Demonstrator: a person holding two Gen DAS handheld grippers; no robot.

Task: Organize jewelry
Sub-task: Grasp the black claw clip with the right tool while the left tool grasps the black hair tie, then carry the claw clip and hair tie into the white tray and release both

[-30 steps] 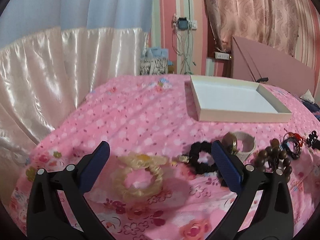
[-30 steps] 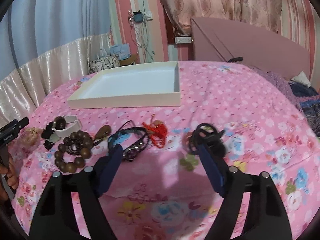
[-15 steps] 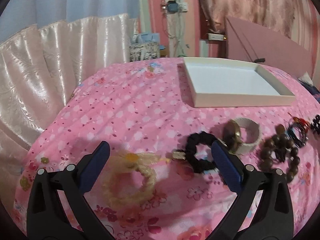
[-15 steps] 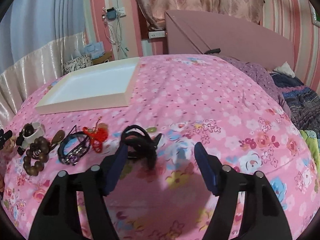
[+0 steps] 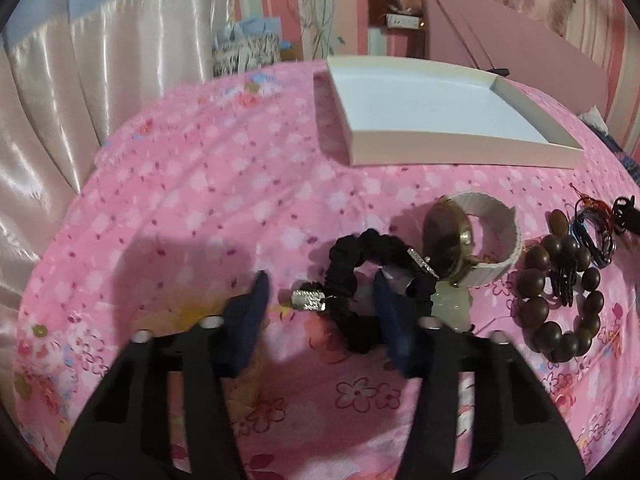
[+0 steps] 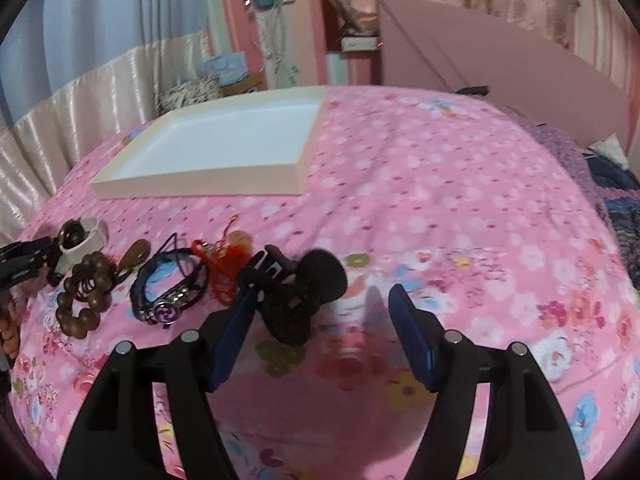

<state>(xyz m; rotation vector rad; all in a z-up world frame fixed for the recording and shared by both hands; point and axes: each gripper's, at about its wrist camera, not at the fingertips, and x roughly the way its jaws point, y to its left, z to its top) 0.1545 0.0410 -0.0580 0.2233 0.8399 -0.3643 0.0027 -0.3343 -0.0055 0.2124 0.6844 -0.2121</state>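
Observation:
My left gripper [image 5: 321, 280] hangs low over the pink bedsheet with its jaws closing. Between its blue fingers [image 5: 252, 312] lie a silver clasp [image 5: 308, 300] and the left side of a black ruffled bracelet [image 5: 348, 264]; the pads do not press on either. A blurred yellow bracelet [image 5: 188, 308] shows left of that gripper. My right gripper [image 6: 322, 292] stands open around a black fuzzy hair clip [image 6: 308, 284], which lies close to its left finger. The white tray [image 5: 460, 152] sits empty at the back.
To the right of the black bracelet lie a white bangle watch [image 5: 496, 236], a pale jade pendant [image 5: 450, 300] and a brown bead bracelet [image 5: 560, 292]. A cord bracelet with a purple charm [image 6: 168, 292] and a red knot charm [image 6: 216, 268] lie left of the hair clip. A pink headboard [image 6: 500, 60] rises behind.
The left gripper has shifted right from the yellow bracelet to the black one, dipped lower, and its jaws have narrowed. The right gripper has moved right until the black hair clip sits between its fingers.

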